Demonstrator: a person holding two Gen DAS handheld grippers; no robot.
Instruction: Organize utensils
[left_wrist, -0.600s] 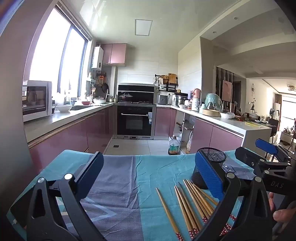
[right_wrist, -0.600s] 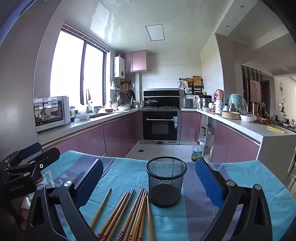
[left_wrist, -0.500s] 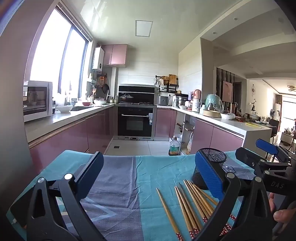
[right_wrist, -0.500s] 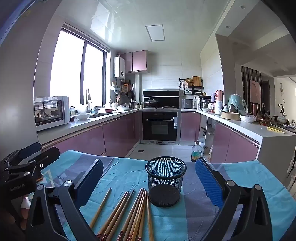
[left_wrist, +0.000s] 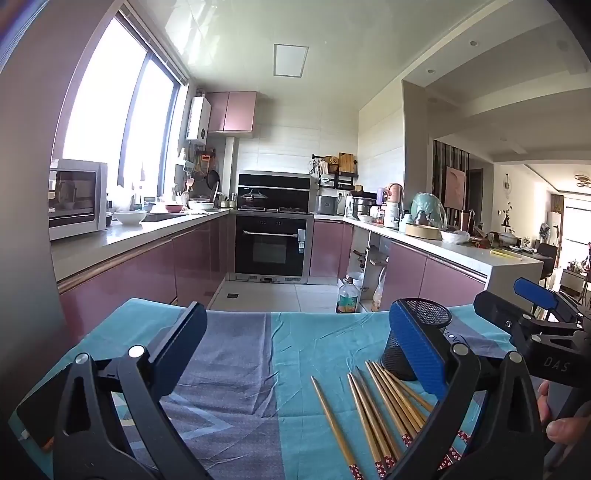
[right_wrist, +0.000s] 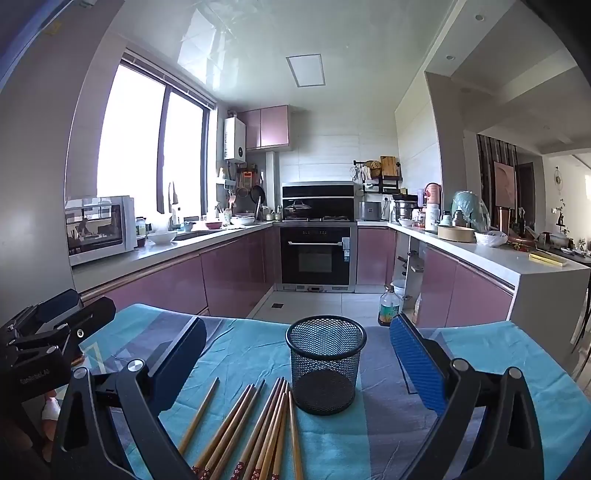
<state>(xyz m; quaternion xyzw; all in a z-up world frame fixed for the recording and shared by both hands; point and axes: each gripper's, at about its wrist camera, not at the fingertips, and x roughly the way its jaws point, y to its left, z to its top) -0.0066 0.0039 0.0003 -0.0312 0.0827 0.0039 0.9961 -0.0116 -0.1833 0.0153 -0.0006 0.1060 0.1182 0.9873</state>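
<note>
Several wooden chopsticks (right_wrist: 258, 428) with red patterned ends lie side by side on the teal and grey tablecloth (right_wrist: 369, 443), just left of an upright, empty black mesh cup (right_wrist: 325, 362). My right gripper (right_wrist: 299, 354) hovers open above them, with the cup standing between its spread fingers but untouched. In the left wrist view the chopsticks (left_wrist: 380, 413) lie to the right of centre and the mesh cup (left_wrist: 417, 343) is partly hidden behind my right-hand finger. My left gripper (left_wrist: 295, 347) is open over bare cloth, holding nothing. Each view shows the other gripper at its edge.
The cloth-covered table (left_wrist: 236, 369) ends at its far edge before an open kitchen floor. Pink cabinets and counters line both sides, an oven (right_wrist: 316, 254) is at the back, and a bottle (right_wrist: 389, 306) stands on the floor. A person's fingers (left_wrist: 561, 428) show at the right edge.
</note>
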